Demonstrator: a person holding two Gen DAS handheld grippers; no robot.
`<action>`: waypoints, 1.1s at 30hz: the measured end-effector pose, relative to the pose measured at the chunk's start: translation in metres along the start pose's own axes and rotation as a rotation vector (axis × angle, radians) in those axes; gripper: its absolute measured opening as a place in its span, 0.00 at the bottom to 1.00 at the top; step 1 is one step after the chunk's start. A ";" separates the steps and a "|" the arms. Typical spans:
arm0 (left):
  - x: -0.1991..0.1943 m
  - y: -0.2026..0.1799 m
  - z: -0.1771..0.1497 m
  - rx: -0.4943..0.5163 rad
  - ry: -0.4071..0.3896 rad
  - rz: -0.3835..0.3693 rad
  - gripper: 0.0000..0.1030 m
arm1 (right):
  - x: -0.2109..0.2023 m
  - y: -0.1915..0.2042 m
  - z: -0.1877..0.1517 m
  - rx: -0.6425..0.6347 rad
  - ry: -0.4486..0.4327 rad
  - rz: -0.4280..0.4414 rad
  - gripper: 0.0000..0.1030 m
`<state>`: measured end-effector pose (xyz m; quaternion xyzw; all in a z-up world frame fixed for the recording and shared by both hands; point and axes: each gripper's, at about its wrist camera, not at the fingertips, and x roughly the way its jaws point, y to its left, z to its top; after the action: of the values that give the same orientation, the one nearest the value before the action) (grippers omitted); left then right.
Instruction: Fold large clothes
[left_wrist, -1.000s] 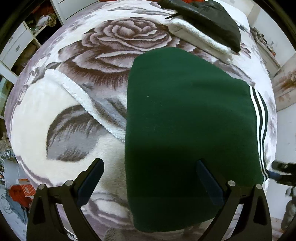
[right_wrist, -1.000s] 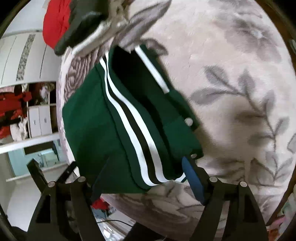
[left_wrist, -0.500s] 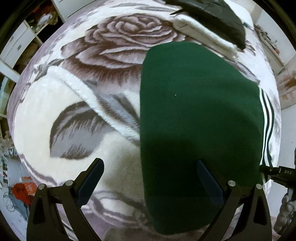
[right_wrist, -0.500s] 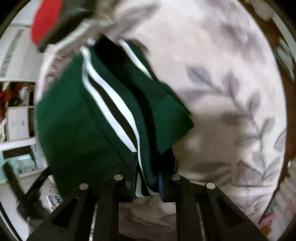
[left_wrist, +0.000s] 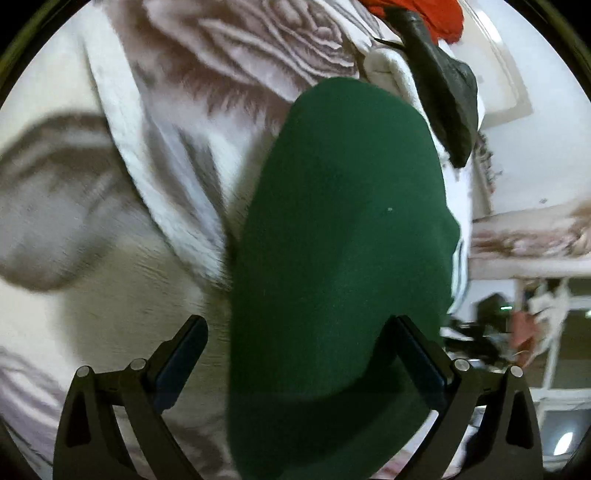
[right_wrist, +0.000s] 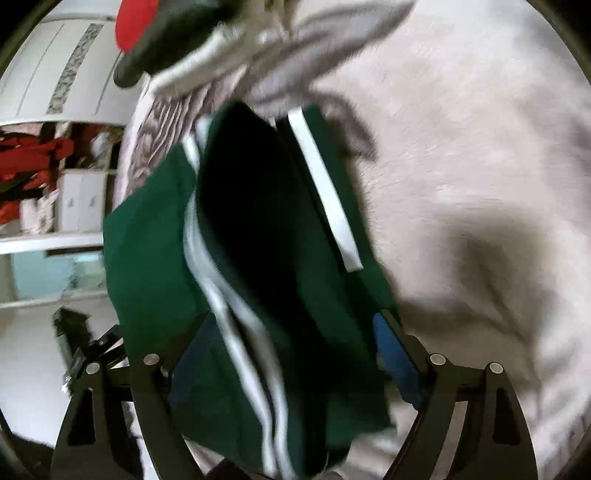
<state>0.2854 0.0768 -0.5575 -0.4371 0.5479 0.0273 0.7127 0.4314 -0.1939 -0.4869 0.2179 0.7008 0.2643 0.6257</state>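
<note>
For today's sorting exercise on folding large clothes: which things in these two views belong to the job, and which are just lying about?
Belongs to the job:
- green garment with white stripes
- left tongs, open
- right tongs, open astride the garment's striped edge
- floral blanket it lies on

Just lying about:
- dark garment
- red fabric
- white shelves in the background

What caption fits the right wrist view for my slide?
Open right tool straddling the striped edge of a folded green garment on a floral blanket.
</note>
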 end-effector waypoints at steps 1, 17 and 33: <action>0.002 0.001 0.000 -0.009 0.003 -0.021 0.99 | 0.012 -0.009 0.005 0.006 0.032 0.035 0.86; 0.020 0.007 0.015 0.013 0.042 -0.164 0.99 | 0.071 -0.033 0.030 -0.015 0.265 0.399 0.97; 0.034 0.023 0.048 0.110 0.191 -0.262 0.99 | 0.077 -0.019 -0.035 0.158 0.255 0.664 0.79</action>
<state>0.3239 0.1074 -0.5977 -0.4658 0.5524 -0.1373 0.6776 0.3879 -0.1632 -0.5548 0.4465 0.6827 0.4231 0.3944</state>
